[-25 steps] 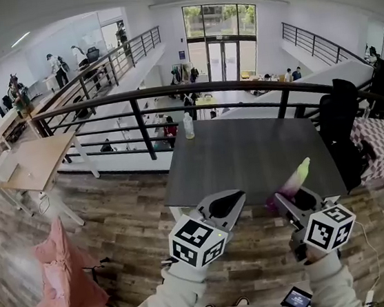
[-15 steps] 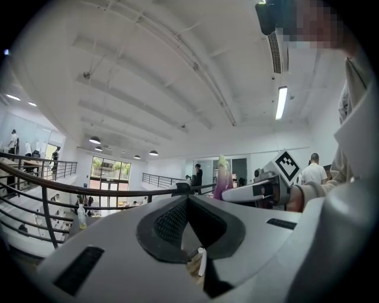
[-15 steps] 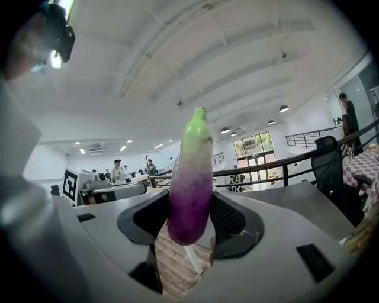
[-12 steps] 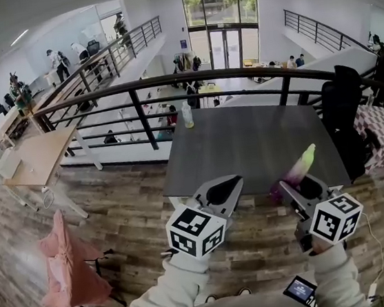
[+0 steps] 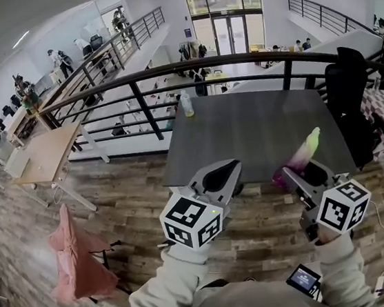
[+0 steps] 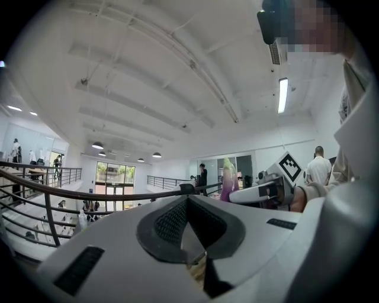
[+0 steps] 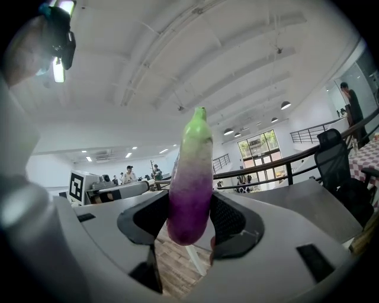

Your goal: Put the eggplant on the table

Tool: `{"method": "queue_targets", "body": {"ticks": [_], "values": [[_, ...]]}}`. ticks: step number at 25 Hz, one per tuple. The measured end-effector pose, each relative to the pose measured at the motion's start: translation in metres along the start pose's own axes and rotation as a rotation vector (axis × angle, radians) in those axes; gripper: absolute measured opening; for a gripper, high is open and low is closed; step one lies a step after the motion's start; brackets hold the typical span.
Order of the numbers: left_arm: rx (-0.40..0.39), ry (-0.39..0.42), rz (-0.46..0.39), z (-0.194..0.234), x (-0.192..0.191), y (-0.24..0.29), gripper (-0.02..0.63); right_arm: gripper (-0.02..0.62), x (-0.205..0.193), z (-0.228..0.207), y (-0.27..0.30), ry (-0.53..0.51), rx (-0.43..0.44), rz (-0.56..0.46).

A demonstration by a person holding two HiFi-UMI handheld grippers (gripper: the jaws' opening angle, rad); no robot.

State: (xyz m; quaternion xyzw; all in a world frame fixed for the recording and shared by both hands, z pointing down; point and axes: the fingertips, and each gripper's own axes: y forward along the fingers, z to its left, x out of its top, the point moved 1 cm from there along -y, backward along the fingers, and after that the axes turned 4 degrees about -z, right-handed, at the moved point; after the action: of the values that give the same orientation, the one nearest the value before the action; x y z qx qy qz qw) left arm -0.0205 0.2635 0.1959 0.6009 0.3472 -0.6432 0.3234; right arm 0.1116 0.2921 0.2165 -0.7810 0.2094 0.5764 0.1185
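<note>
Head view, lower right: right tool [image 5: 302,170] pinching the eggplant [image 5: 299,155] at its purple end, green tip slanting toward the upper right, across the near edge of the dark grey counter [image 5: 244,125]. Left of it, at lower centre: left tool [image 5: 230,170], just short of the same near edge, well apart from the eggplant. At the counter's far left corner: a clear bottle [image 5: 187,105], upright, close by the black railing [image 5: 143,111].

Right gripper view, centre: eggplant [image 7: 190,189] upright between the two dark pads, both pressed to its purple sides, rounded end hanging below them over wood floor [image 7: 176,264], counter [image 7: 296,192] at right.

Left gripper view, centre: left tool [image 6: 188,197] pressed together at the tips, nothing between; eggplant [image 6: 228,177] small, right of centre.
</note>
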Motion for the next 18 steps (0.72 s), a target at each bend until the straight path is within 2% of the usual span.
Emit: {"method": "queue_targets", "body": {"ticks": [8, 18], "values": [[0.018, -0.015, -0.008, -0.001, -0.023, 0.010, 0.002, 0.229, -0.021, -0.023, -0.004, 0.021, 0.027, 0.017], [0.020, -0.035, -0.060, 0.039, -0.015, 0.035, 0.002, 0.229, -0.005, -0.035, 0.030, -0.006, 0.009, 0.020]]}}
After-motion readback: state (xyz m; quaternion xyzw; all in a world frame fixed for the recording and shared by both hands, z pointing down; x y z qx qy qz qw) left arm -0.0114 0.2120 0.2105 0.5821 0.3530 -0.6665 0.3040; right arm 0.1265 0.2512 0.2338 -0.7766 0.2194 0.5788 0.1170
